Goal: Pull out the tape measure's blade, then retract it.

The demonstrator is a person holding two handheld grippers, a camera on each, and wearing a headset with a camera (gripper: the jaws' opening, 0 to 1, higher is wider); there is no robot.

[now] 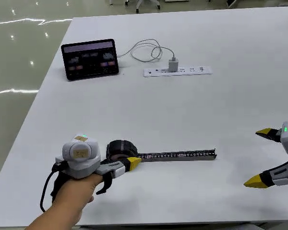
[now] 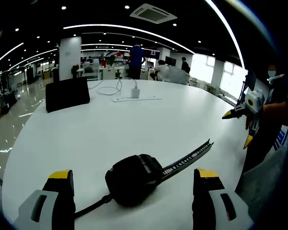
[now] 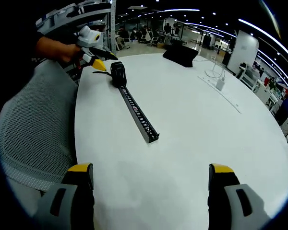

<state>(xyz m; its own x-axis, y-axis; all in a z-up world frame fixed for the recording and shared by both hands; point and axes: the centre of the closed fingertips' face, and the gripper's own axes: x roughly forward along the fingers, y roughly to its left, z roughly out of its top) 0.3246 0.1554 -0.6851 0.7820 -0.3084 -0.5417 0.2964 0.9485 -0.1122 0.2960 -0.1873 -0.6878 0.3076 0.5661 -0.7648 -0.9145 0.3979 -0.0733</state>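
The tape measure (image 1: 121, 150) lay on the counter (image 1: 182, 110), blade (image 1: 180, 155) drawn out. The left hand-held gripper (image 2: 134, 175) straddled its case, jaws wide, not touching; the right hand-held gripper (image 1: 259, 156) stood wide open, empty, past the blade's tip

Saw a dark tablet (image 1: 90, 59) propped upright near the far left edge of the white table (image 1: 206, 110), screen lit. Noted to its right a white power strip (image 1: 177, 71) lying flat, a white charger (image 1: 173, 64) plugged into it and a white cable (image 1: 146, 50) looping from the charger toward the tablet. Made out a glossy floor (image 1: 19, 57) beyond the table's left edge and, in the right gripper view, a grey mesh chair (image 3: 33, 129) beside the table.
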